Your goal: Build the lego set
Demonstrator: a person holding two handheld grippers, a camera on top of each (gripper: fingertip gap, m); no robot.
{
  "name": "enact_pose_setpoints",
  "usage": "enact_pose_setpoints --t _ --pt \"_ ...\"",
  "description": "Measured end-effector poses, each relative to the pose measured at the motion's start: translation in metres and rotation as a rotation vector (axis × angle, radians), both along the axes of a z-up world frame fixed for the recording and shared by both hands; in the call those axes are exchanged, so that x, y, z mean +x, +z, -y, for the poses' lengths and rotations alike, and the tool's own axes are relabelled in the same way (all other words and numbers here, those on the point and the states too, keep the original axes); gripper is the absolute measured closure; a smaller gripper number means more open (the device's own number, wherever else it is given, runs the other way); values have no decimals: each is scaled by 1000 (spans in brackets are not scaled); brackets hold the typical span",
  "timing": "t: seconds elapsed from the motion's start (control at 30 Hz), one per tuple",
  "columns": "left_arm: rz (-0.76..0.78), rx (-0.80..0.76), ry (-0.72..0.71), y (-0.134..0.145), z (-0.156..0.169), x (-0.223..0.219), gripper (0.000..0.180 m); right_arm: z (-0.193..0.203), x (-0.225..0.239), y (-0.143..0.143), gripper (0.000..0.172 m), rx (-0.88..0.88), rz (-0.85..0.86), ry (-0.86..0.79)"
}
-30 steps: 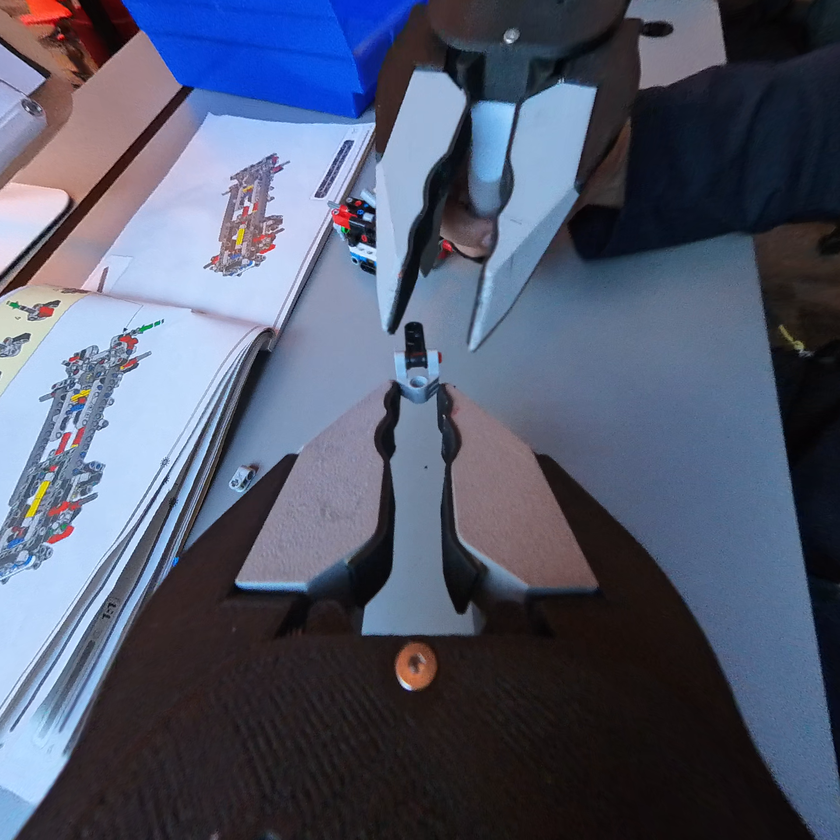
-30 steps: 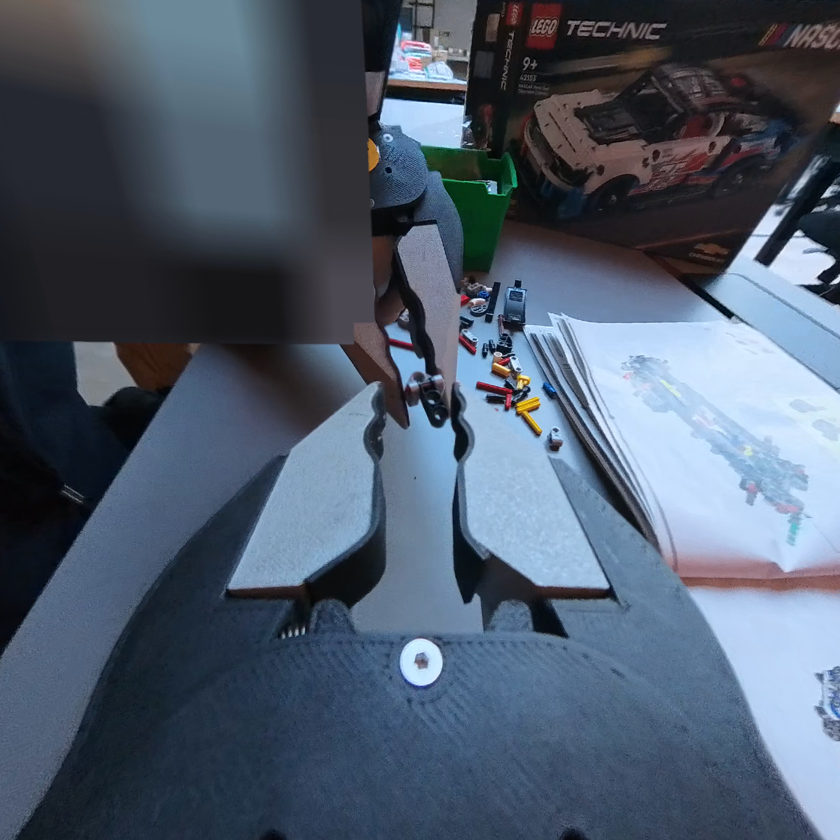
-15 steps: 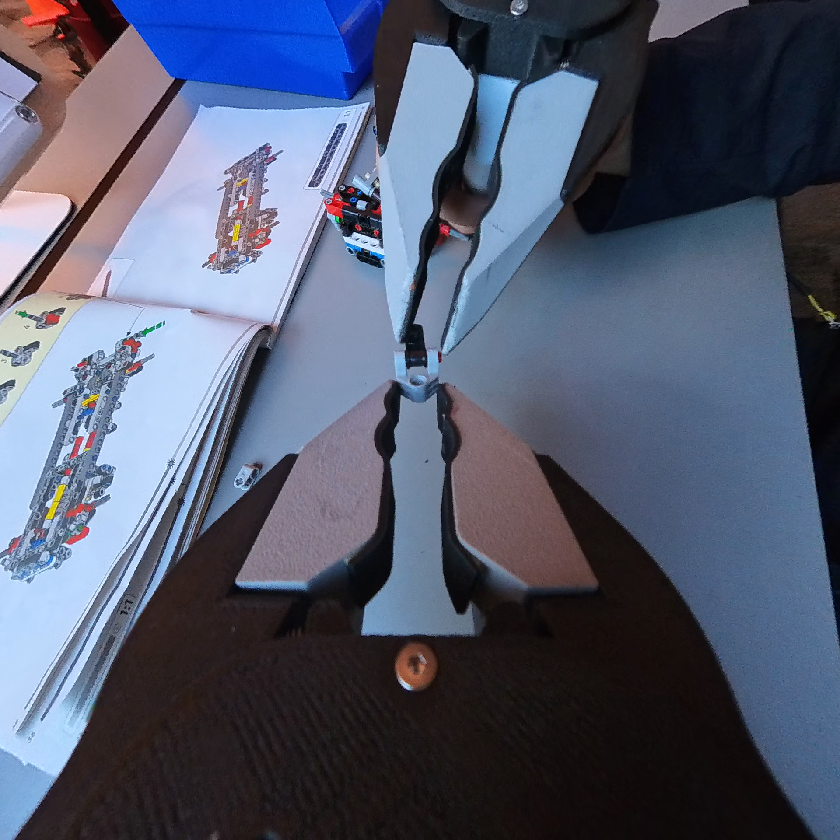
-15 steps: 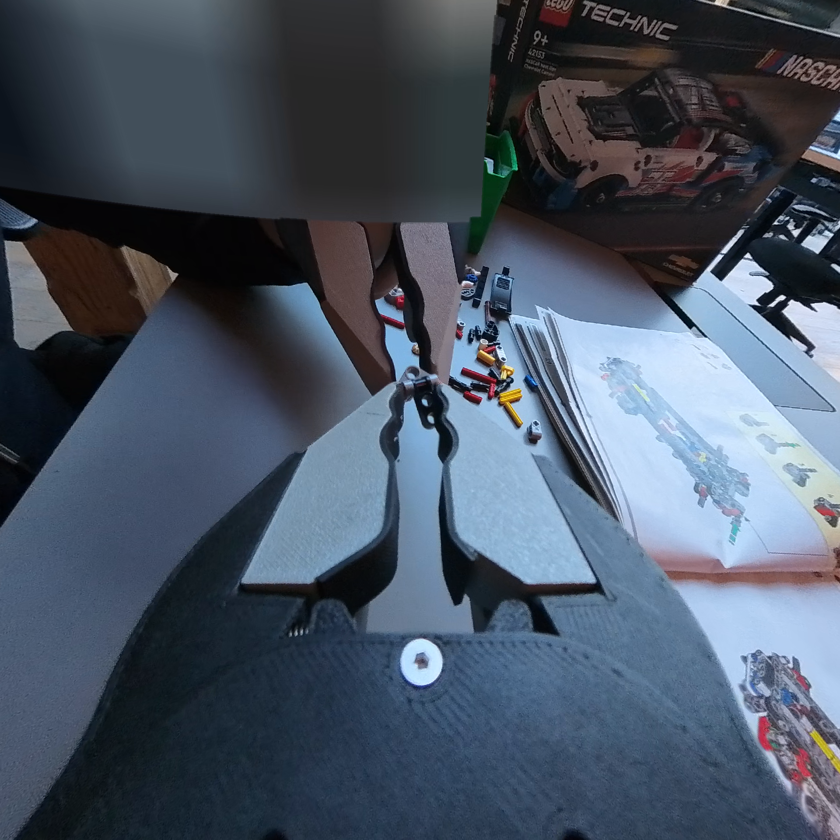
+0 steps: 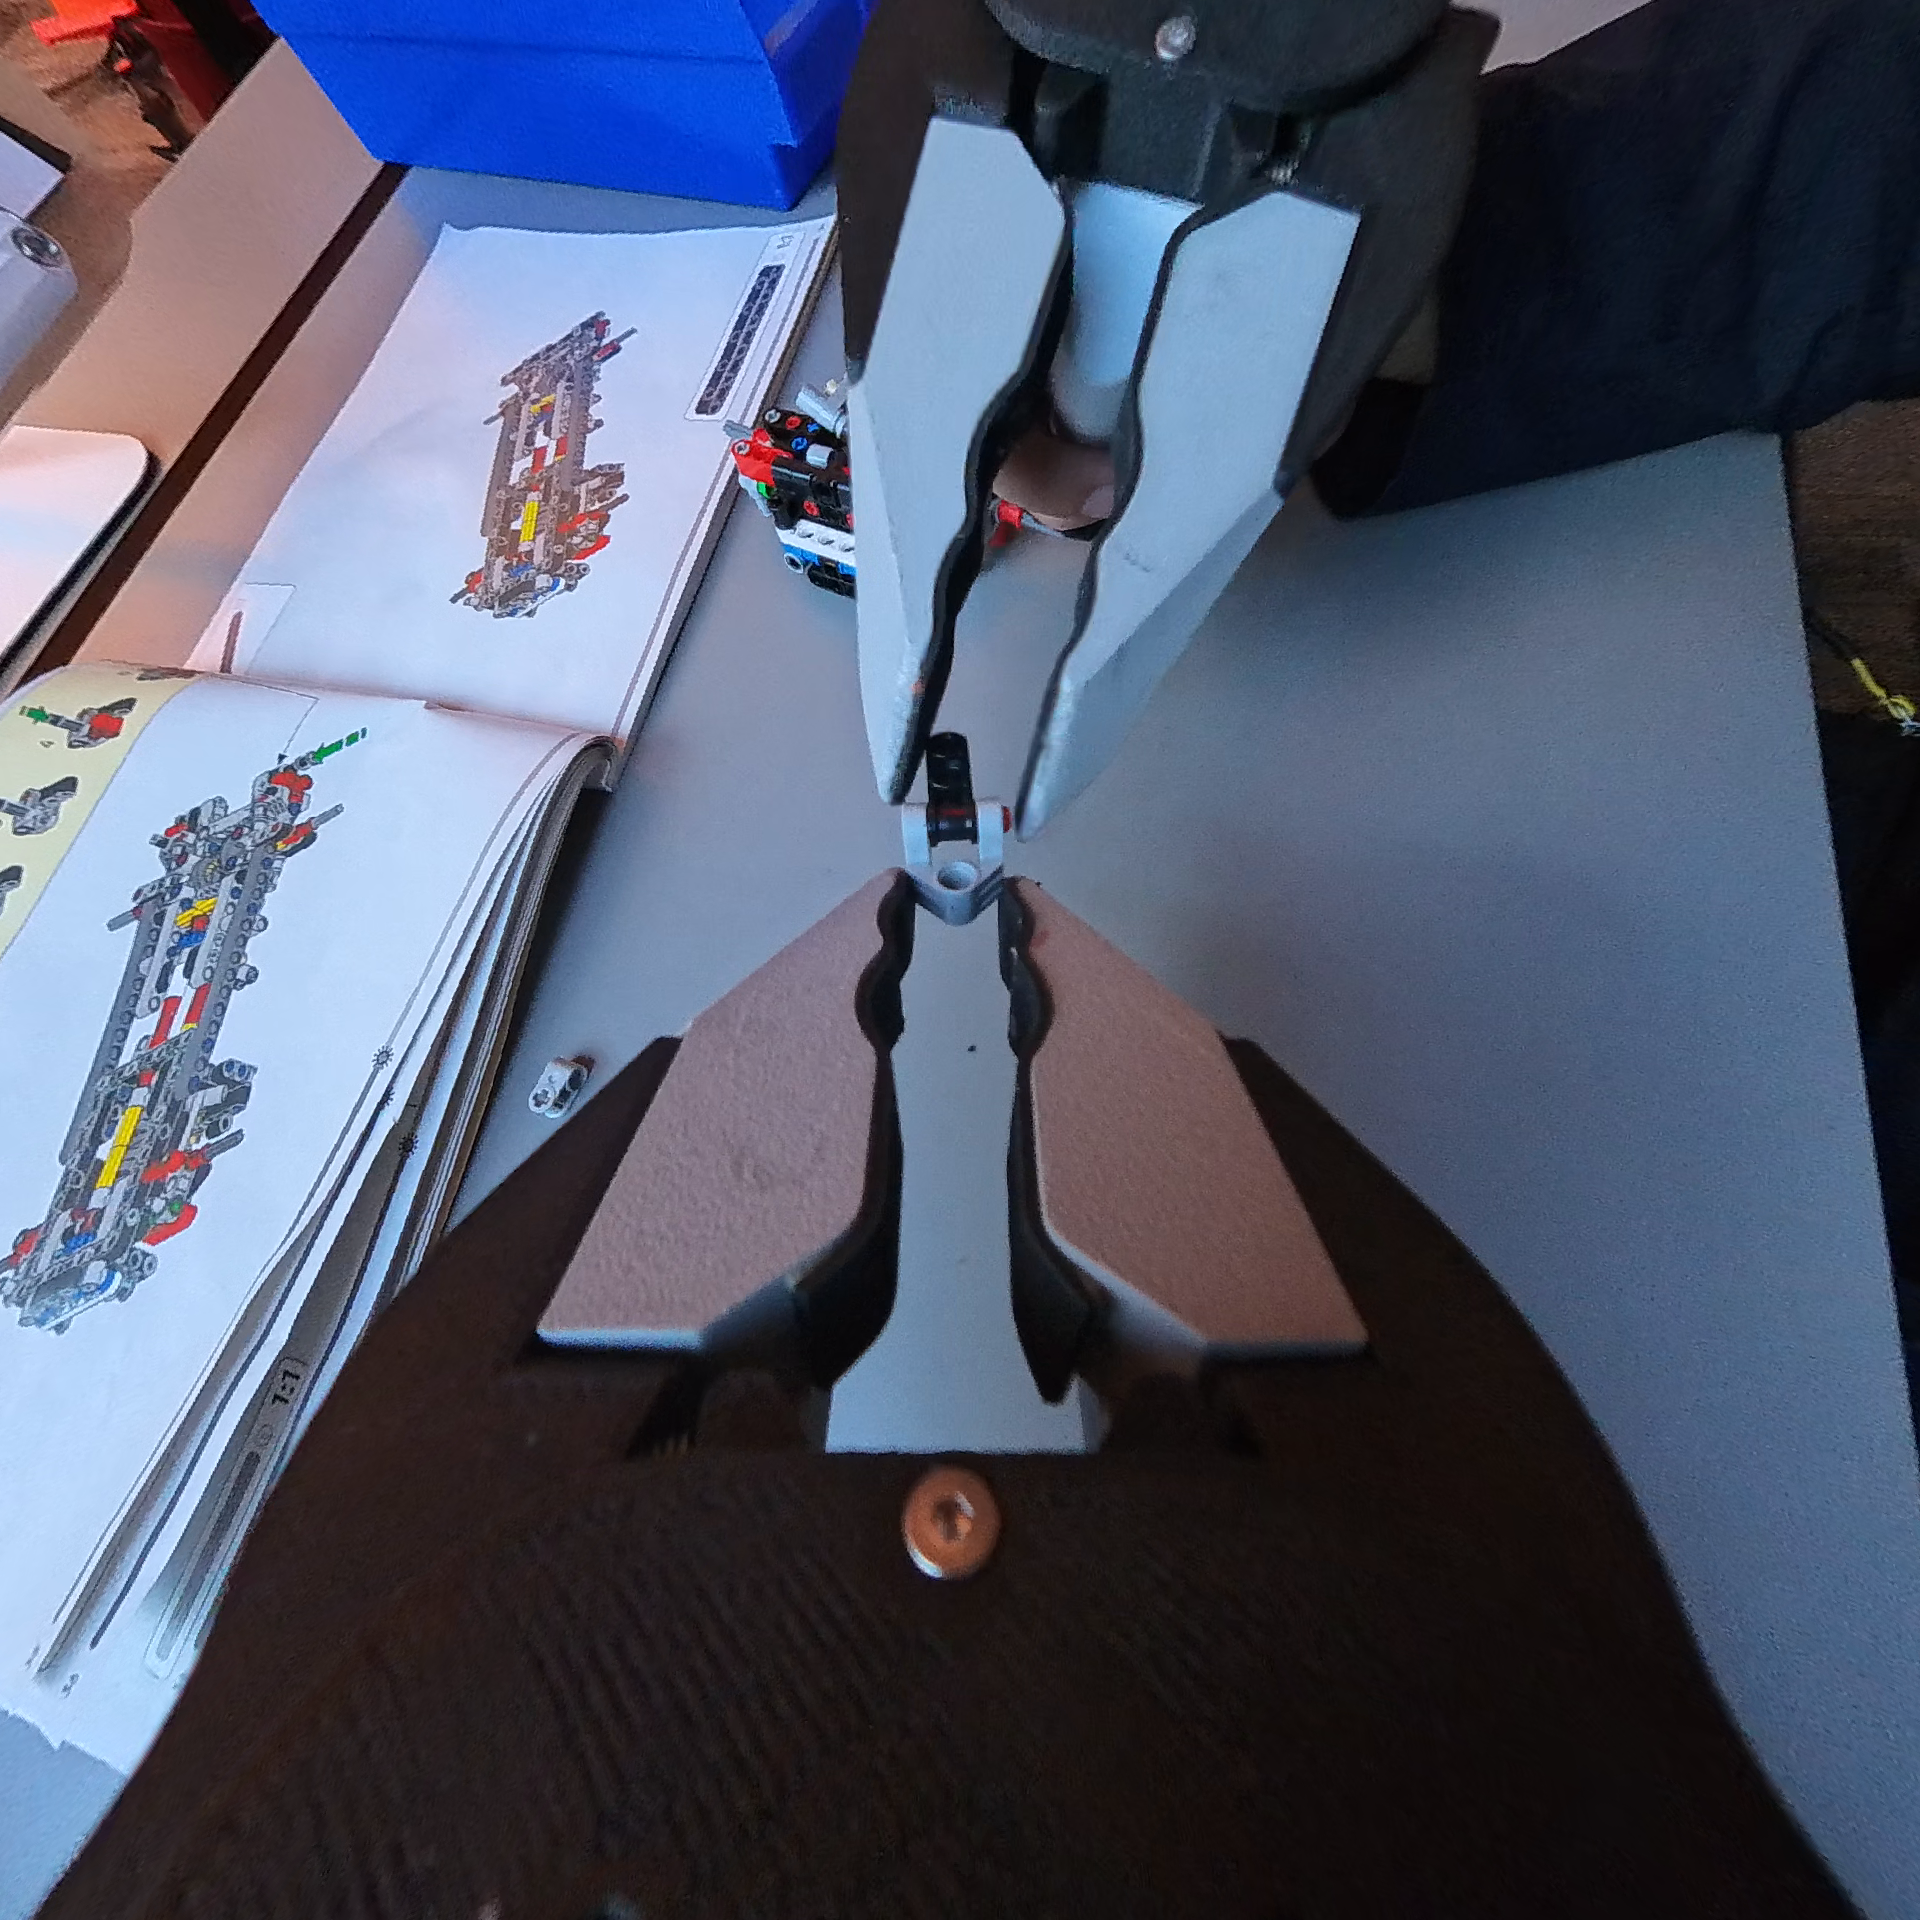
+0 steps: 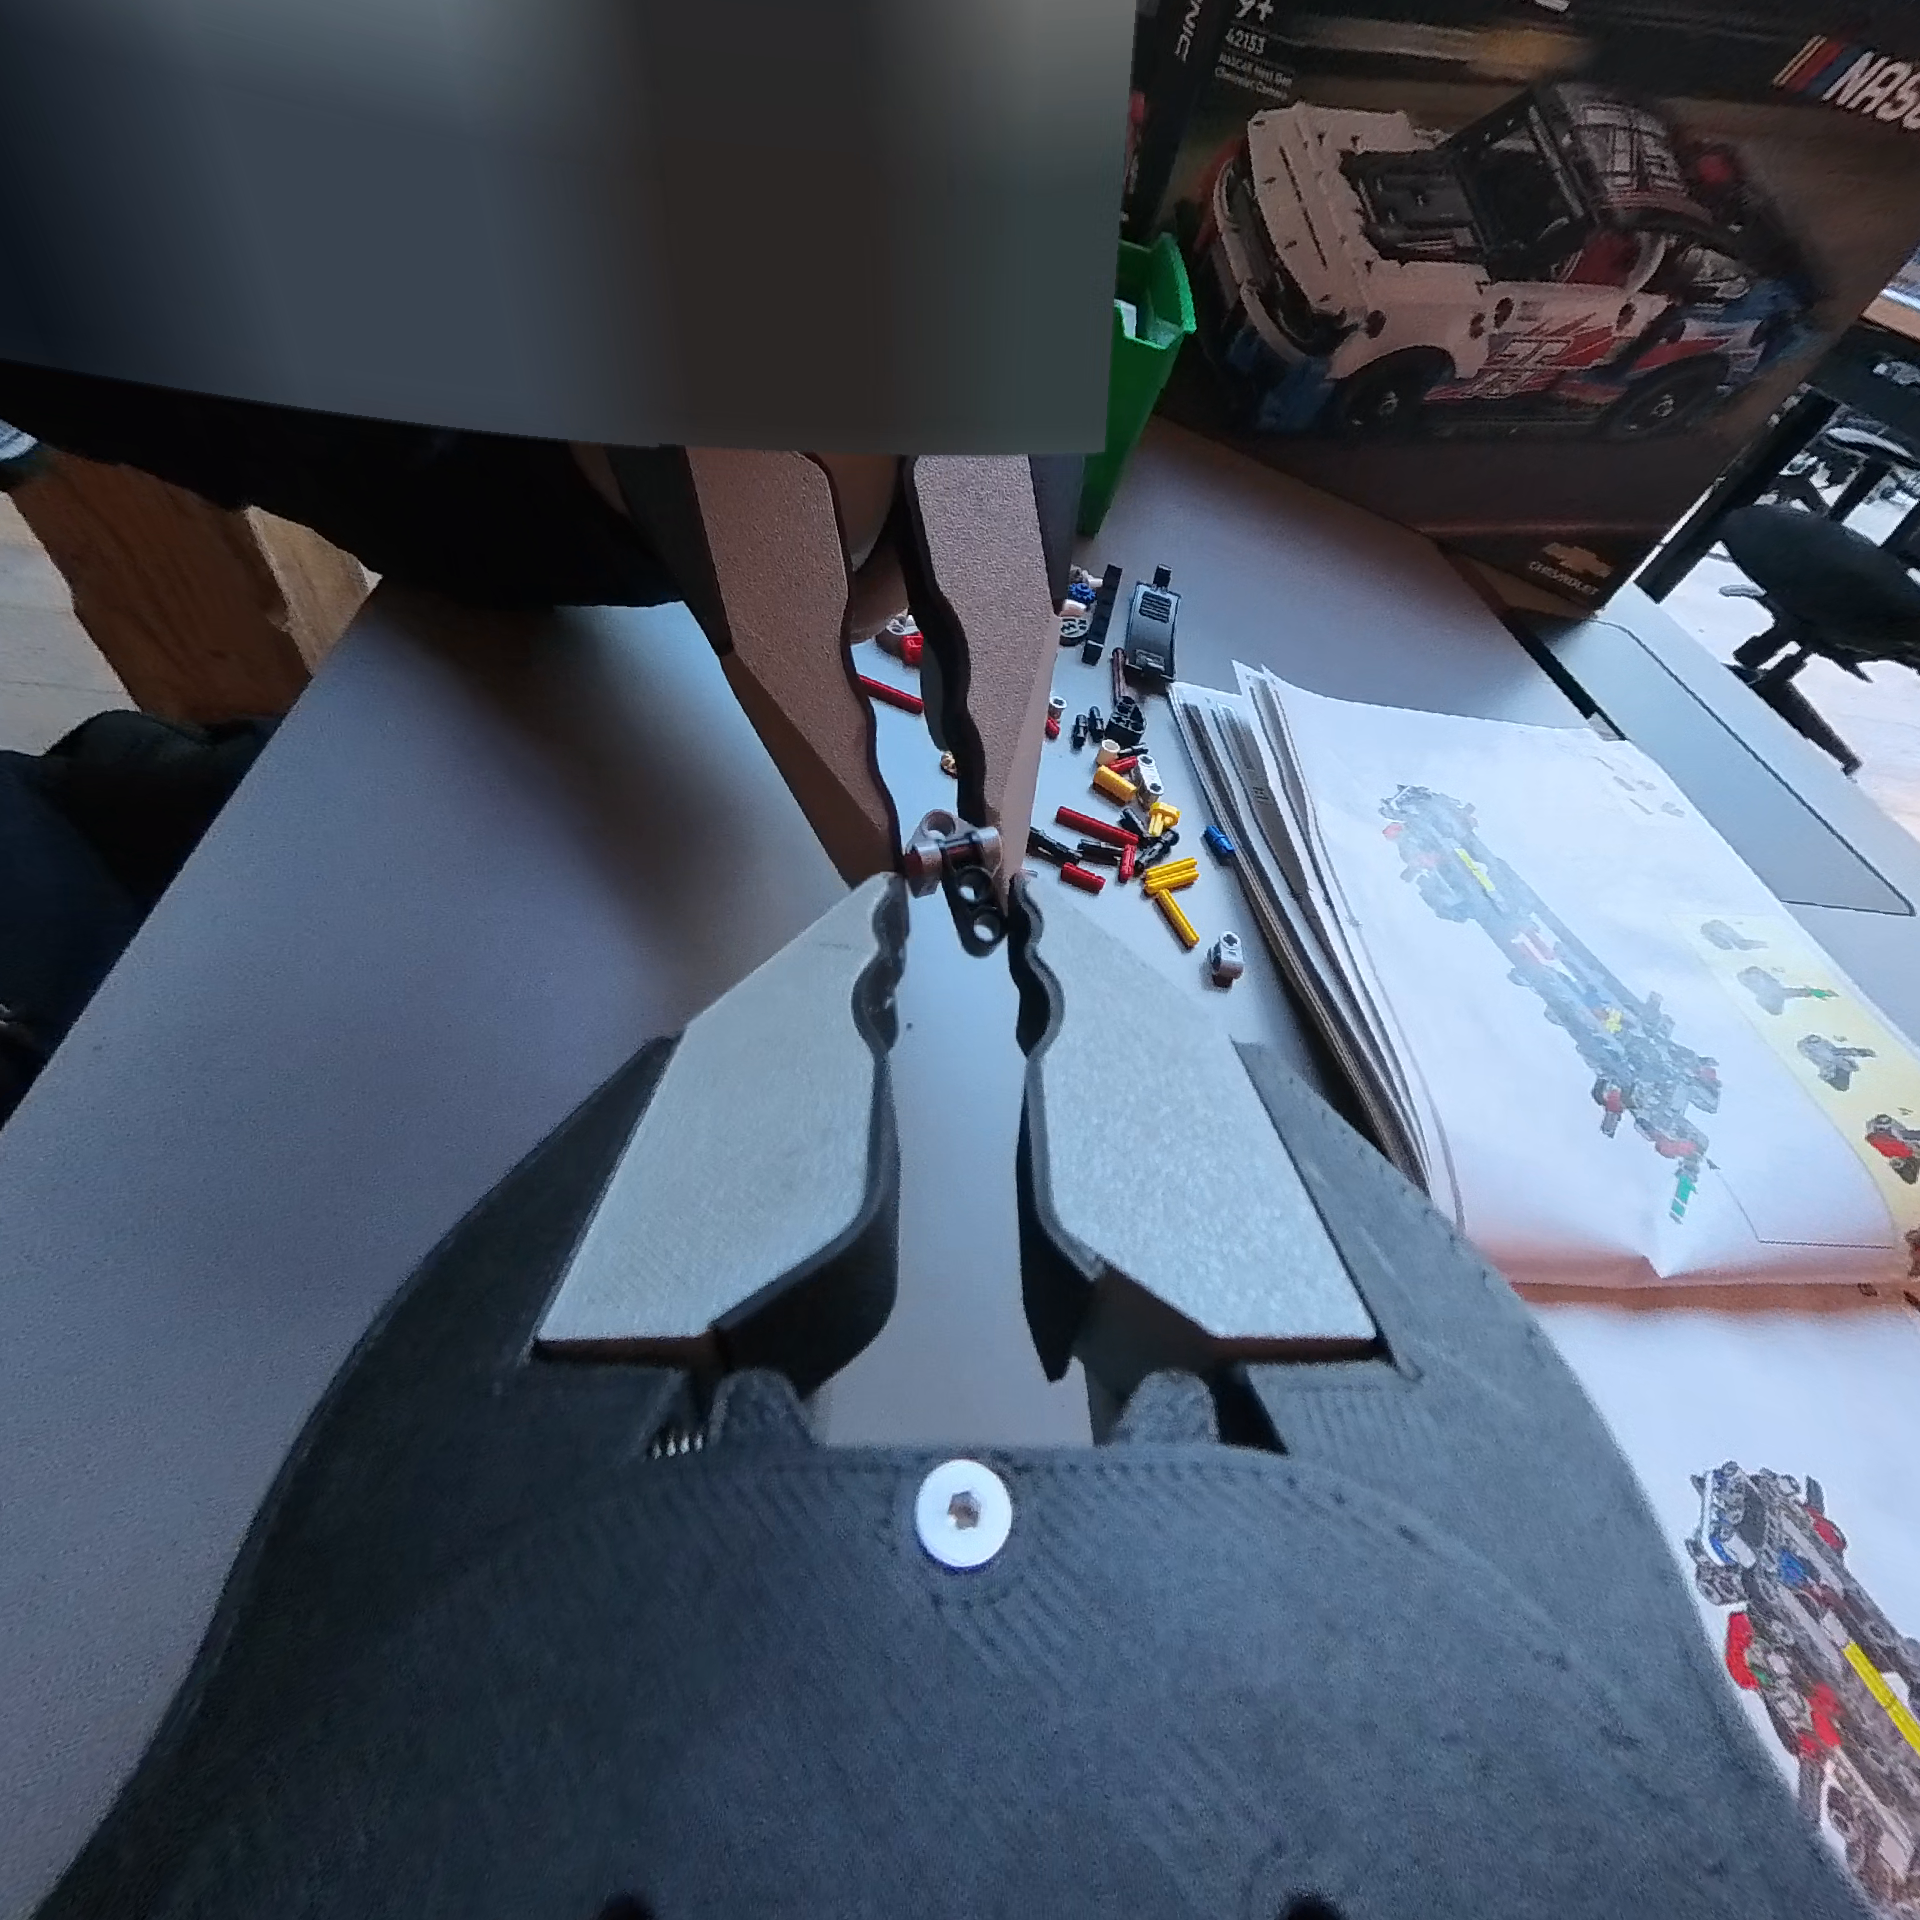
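I keep both grippers steady above the grey table (image 5: 1455, 935), instruction booklet (image 5: 208, 1039) at nine o'clock. My left gripper (image 5: 957, 902) pinches the small grey fork piece (image 5: 956, 894) narrowly. My right gripper (image 5: 961, 816), at twelve, brackets its black link (image 5: 948, 764) with a slim gap; I'd square up before squeezing, gently.

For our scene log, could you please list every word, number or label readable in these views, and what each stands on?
I do not copy out writing; this is where it stands.
Large dark cardboard box picturing a white race car: brand words and numbers along its top and lower edges.
Open white instruction booklet: small marking near its lower page edge.
Loose white instruction sheet: corner number, too small to read.
Elsewhere: none.
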State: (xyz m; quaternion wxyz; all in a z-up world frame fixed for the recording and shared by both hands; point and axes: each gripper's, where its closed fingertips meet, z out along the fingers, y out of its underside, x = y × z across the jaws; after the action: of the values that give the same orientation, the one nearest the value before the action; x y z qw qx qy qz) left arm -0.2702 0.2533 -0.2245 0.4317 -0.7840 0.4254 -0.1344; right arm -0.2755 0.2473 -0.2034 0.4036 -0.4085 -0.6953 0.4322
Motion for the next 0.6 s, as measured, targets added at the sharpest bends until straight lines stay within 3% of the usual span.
enact_pose_setpoints --t 0.23,0.6 --pt "-4 -10 25 -5 -4 -2 166 -5 -2 -6 159 -68 28 -10" --pt "112 -14 26 1 -7 3 165 -5 -2 0 162 -163 17 8"
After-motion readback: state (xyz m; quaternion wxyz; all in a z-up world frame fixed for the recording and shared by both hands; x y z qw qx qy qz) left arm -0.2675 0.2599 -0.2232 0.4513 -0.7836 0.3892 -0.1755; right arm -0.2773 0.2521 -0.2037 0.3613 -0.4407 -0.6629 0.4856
